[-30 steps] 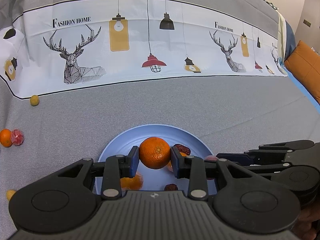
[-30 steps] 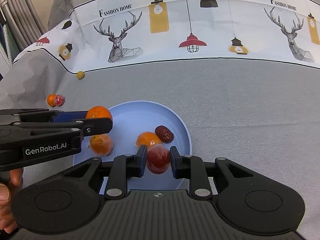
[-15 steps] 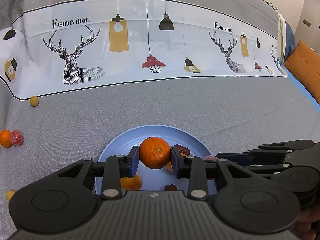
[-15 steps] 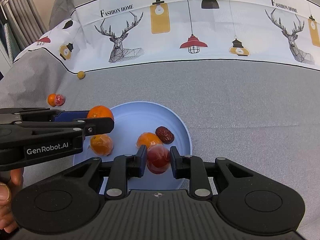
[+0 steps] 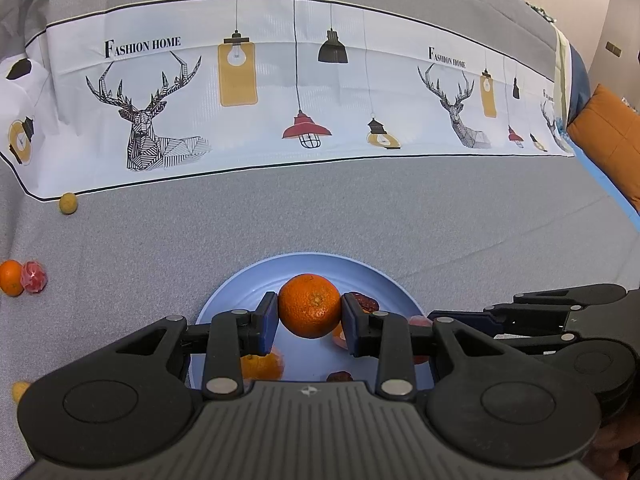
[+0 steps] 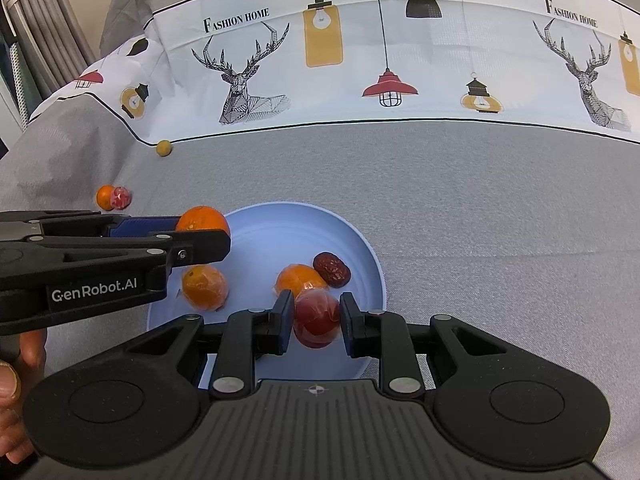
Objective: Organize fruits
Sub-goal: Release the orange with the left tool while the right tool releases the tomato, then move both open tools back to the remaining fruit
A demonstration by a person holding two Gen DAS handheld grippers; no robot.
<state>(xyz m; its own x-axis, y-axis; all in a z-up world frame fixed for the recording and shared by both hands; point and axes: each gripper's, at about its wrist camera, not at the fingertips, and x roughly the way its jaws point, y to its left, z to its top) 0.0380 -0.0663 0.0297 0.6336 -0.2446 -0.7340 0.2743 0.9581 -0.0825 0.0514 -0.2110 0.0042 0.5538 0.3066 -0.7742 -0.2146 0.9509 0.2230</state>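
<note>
My left gripper (image 5: 309, 318) is shut on an orange (image 5: 309, 305) and holds it over the blue plate (image 5: 240, 288). It also shows in the right wrist view (image 6: 200, 236) with the orange (image 6: 202, 218). My right gripper (image 6: 314, 320) is shut on a red wrapped fruit (image 6: 316, 316) just above the blue plate (image 6: 360, 240). On the plate lie two oranges (image 6: 205, 287) (image 6: 298, 278) and a dark red date (image 6: 331, 269).
On the grey cloth to the left lie a small orange (image 5: 10, 277) beside a red wrapped fruit (image 5: 34, 278), a small yellow fruit (image 5: 68, 203) and another (image 5: 19, 391) near the left edge. An orange cushion (image 5: 612, 136) is at the far right.
Both grippers have stayed almost still with their fruits held; the left gripper's view has shifted slightly downward.
</note>
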